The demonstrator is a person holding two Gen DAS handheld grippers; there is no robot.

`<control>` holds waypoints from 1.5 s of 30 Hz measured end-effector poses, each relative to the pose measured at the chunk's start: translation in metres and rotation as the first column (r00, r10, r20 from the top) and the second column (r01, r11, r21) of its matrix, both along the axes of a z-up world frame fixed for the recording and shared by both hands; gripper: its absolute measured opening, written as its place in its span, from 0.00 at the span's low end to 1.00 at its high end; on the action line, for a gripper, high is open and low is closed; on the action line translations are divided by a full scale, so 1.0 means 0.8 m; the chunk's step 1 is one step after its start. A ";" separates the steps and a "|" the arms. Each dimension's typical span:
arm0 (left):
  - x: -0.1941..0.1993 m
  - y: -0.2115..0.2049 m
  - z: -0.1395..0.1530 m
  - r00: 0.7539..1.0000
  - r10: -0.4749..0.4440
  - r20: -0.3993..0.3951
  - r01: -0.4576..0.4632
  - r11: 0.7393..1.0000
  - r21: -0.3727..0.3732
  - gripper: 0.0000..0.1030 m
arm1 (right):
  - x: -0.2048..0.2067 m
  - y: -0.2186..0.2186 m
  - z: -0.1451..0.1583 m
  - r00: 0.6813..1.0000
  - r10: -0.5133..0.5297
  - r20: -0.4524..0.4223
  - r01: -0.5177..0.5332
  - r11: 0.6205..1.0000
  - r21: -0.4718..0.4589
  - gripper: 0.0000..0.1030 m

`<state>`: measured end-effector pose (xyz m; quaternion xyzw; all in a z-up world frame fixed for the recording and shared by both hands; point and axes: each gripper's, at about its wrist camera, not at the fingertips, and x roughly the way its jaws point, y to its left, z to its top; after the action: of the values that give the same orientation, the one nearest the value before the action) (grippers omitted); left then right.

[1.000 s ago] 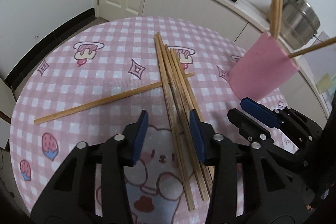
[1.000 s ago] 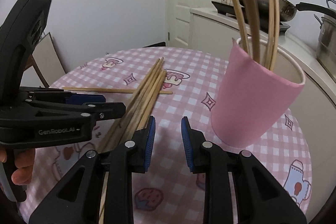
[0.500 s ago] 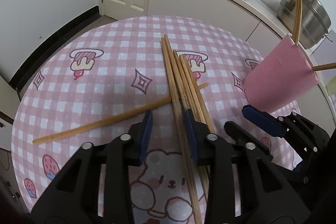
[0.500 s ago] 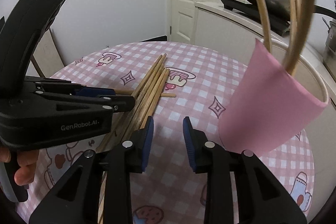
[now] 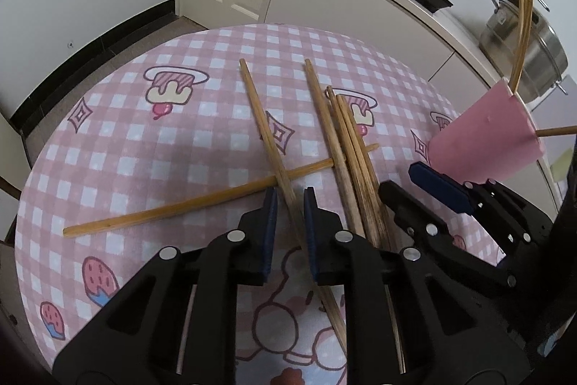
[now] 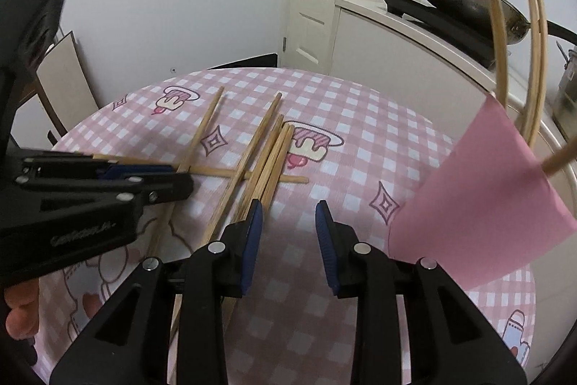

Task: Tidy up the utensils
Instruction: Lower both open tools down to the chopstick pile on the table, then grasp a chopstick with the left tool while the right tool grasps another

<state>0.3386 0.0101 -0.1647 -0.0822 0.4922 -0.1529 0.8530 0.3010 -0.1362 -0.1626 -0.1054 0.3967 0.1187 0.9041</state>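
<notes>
1. Gripper, left (image 5: 290, 204): jaws just closed in round one chopstick (image 5: 268, 139), nearly pinching it, a sliver of gap perhaps left; cannot tell whether pads press yet.
2. Gripper, right (image 6: 288, 215): spread, empty, hovering beside the bundle (image 6: 267, 161), its left pad just at the sticks.
3. Chopstick: now swung apart from the bundle, where a second ago all lay packed together; far end lying over the cross stick (image 5: 202, 201) on the bench (image 5: 119, 147).
4. Cross stick: flat, passing under the bundle as before.
5. Cup (image 5: 487, 139): pink, far right, near the bundle, tilted in the fisheye view, several sticks (image 5: 523, 35) standing in it already.
6. Step in hand, by judgement: picking a single stick out of the pile for the cup.
7. Next move: finish the squeeze, lift clear without dragging neighbours, tip upright, drop into the cup.
8. Risk: round stick rolling out of the pads; stick catching on the cross stick.
</notes>
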 end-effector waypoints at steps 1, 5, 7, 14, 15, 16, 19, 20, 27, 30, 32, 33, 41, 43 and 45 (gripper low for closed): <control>0.001 0.002 0.000 1.000 0.005 -0.001 -0.005 1.000 -0.007 0.15 | 0.002 0.000 0.000 1.000 0.000 -0.005 0.000 1.000 0.004 0.28; 0.000 0.010 -0.001 1.000 0.015 -0.002 -0.015 1.000 -0.026 0.15 | 0.014 0.000 -0.004 0.999 -0.015 -0.040 0.016 1.000 0.025 0.28; -0.001 0.013 -0.001 1.000 0.016 0.000 -0.016 0.999 -0.032 0.15 | 0.020 0.000 -0.008 0.998 -0.019 -0.057 0.021 0.999 0.031 0.28; 0.004 0.019 0.002 1.000 0.028 -0.001 -0.028 0.998 -0.051 0.15 | 0.035 0.001 -0.009 0.996 -0.024 -0.086 0.029 0.998 0.062 0.27; 0.005 0.019 0.002 1.000 0.029 -0.002 -0.029 0.998 -0.054 0.15 | 0.037 0.002 -0.009 0.996 -0.024 -0.088 0.029 0.998 0.062 0.24; 0.006 0.020 0.002 1.000 0.031 -0.002 -0.031 0.998 -0.054 0.16 | 0.037 0.003 -0.009 0.996 -0.022 -0.090 0.028 0.998 0.063 0.20; 0.004 0.019 0.003 1.000 0.031 0.005 -0.031 0.999 -0.042 0.15 | 0.039 0.005 -0.009 0.995 -0.014 -0.095 0.020 0.998 0.066 0.09; 0.005 0.018 0.003 0.999 0.032 0.006 -0.031 0.999 -0.038 0.15 | 0.041 0.004 -0.009 0.995 -0.015 -0.097 0.021 0.997 0.069 0.09; -0.003 0.020 0.017 0.998 0.051 0.038 -0.049 0.997 -0.052 0.10 | 0.020 0.009 0.002 0.997 0.017 -0.075 -0.010 0.996 0.089 0.05; -0.011 0.022 0.031 0.996 0.054 0.068 -0.049 0.996 -0.072 0.09 | 0.007 0.014 0.013 0.998 0.037 -0.053 -0.033 0.996 0.086 0.05; -0.012 0.019 0.033 0.996 0.056 0.063 -0.051 0.996 -0.067 0.09 | 0.000 0.015 0.022 0.998 0.045 -0.040 -0.041 0.996 0.084 0.04; -0.012 0.019 0.032 0.997 0.060 0.055 -0.057 0.996 -0.062 0.10 | -0.002 0.015 0.024 0.998 0.046 -0.038 -0.043 0.995 0.085 0.04; 0.003 0.022 0.035 0.994 0.100 0.042 -0.098 0.994 -0.043 0.11 | 0.001 0.010 0.026 0.999 0.030 -0.021 -0.028 0.995 0.097 0.05; 0.011 0.023 0.033 0.994 0.107 0.035 -0.106 0.994 -0.026 0.18 | 0.005 0.012 0.024 1.000 0.026 -0.015 -0.024 0.995 0.097 0.05; 0.020 0.022 0.029 0.993 0.115 0.023 -0.114 0.993 -0.013 0.24 | 0.009 0.014 0.021 1.000 0.024 -0.013 -0.022 0.995 0.094 0.05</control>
<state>0.3548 0.0280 -0.1418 -0.1134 0.4758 -0.1074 0.8656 0.3081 -0.1254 -0.1454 -0.0664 0.3957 0.1484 0.9039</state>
